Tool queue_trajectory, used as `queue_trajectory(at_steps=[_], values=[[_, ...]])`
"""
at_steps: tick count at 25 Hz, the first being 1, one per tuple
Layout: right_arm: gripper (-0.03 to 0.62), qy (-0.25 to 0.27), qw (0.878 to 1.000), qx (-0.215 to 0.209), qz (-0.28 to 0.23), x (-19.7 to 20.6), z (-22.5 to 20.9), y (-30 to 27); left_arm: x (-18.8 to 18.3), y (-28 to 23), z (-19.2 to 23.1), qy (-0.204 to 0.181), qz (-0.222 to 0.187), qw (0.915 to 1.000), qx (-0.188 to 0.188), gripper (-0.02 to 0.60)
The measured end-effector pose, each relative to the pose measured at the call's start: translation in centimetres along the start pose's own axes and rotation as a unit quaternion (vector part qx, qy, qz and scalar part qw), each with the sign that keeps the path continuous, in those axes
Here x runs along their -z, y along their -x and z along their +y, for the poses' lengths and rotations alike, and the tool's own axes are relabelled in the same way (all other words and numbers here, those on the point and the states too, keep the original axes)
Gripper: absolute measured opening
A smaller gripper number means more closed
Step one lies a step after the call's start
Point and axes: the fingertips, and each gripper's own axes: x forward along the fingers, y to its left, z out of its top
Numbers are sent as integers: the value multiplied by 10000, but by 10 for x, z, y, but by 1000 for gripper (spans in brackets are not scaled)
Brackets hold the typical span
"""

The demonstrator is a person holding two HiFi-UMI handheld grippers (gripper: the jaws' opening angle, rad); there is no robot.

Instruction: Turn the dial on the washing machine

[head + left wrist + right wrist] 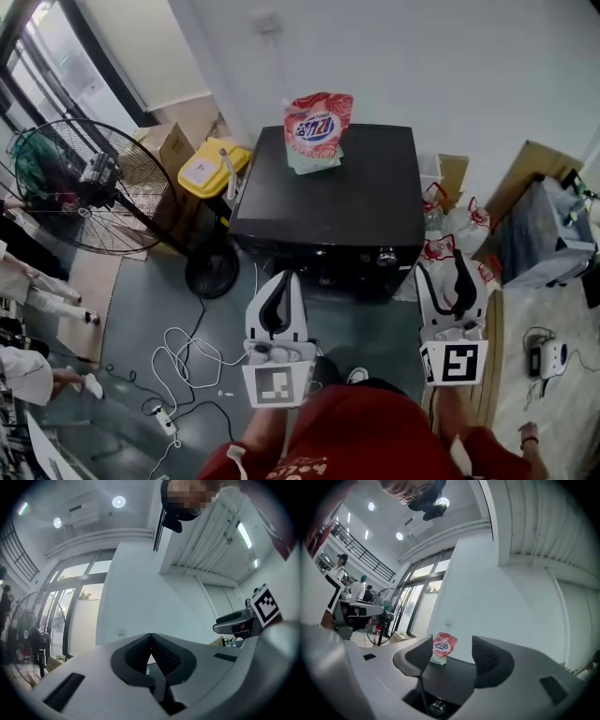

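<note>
My left tongs (151,638) are clenched, pads tip to tip, nothing between them. My right tongs (453,643) are released, jaws wide and empty. I hold both in front of the black washing machine (328,197), not touching it. The dial (387,255) sits right of centre on the front panel, nearer my right tongs. A detergent bag (317,129) stands on top.

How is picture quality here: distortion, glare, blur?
Head view: evenly lit and sharp, washing machine clear. Left gripper view: heavy fisheye, dark corners, hazy, ceiling lights flaring. Right gripper view: same fisheye, windows washed out, detergent bag in focus.
</note>
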Motion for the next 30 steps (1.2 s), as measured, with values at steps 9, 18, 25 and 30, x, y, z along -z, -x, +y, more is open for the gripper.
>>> queue_trajectory(at_steps=[9,18,25,30], values=[[267,-39,9999,157,-59,-1,-6,1,1,-2,0,-26,58,10000,-1,9],[207,-140,9995,251,-118,1,-11,4,4,-9,-11,-24,46,9999,93,9],[9,-194,9986,330,-355,-6,-10,15,8,-8,-15,-33,89,9998,149,9],[8,-131,9990,354,-241,-2,-13,14,10,-9,-17,15,92,9998,155,9]])
